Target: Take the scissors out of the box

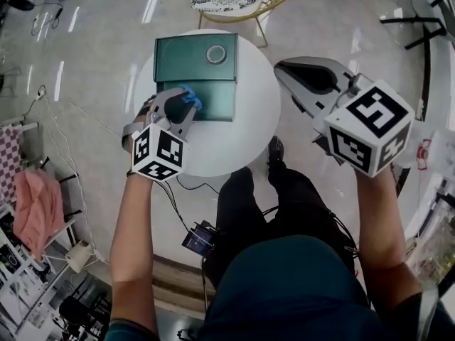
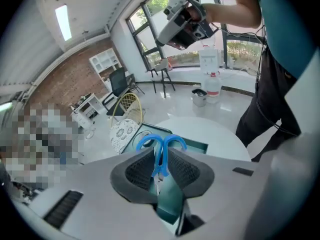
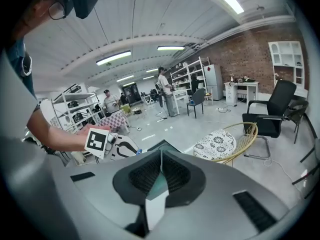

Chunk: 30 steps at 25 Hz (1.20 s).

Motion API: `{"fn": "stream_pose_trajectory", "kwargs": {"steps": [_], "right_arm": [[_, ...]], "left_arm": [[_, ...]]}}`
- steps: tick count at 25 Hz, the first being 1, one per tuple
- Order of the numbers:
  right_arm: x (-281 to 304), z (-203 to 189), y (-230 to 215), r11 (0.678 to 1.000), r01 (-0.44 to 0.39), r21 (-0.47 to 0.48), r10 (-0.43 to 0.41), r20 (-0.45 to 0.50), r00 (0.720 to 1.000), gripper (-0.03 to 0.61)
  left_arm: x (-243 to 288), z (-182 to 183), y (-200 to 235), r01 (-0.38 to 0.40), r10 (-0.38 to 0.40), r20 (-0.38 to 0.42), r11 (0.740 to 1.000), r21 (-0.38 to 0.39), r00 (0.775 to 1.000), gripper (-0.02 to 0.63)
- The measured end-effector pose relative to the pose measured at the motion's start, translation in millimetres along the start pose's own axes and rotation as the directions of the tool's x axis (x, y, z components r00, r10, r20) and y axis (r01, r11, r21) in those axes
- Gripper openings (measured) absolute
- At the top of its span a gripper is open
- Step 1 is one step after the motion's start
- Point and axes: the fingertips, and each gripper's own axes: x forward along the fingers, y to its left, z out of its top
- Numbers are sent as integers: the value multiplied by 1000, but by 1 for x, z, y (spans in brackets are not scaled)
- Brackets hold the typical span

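Left gripper (image 1: 186,107) nose-down above box (image 1: 186,61) — scissors (image 2: 160,151) in its pinch

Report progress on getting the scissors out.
Done: the left gripper is shut on the scissors near their blue handles, apparently lifted off the green box. In hand: holding them above it. Left: probably setting them on the white table. The right gripper is shut, empty.

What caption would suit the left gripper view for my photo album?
Left gripper clamps blue-handled scissors above the green box on a round white table.
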Motion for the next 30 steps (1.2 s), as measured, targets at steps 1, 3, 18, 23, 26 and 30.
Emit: {"fn": "stream_pose_trajectory", "kwargs": {"steps": [1, 3, 18, 23, 26, 30], "right_arm": [[-3, 5, 6, 1000, -1, -9, 1, 4, 1000, 38], [-7, 13, 18, 1000, -8, -28, 8, 11, 1000, 38], [-82, 104, 151, 976, -54, -212, 77, 102, 992, 38], [-100, 126, 159, 962, -51, -268, 90, 137, 986, 38], [-108, 134, 159, 957, -49, -287, 97, 156, 983, 38], [-119, 145, 167, 950, -40, -309, 100, 180, 979, 38]], "left_arm": [[-11, 2, 3, -24, 24, 12, 1000, -21, 1000, 100], [-34, 6, 10, -67, 69, 36, 996, -64, 997, 100], [-294, 76, 42, -318, 428, 233, 863, -392, 873, 100], [-346, 108, 47, -330, 523, 290, 791, -514, 801, 100], [-363, 119, 47, -334, 555, 293, 762, -555, 779, 100], [-391, 129, 45, -355, 592, 298, 738, -574, 749, 100]]}}
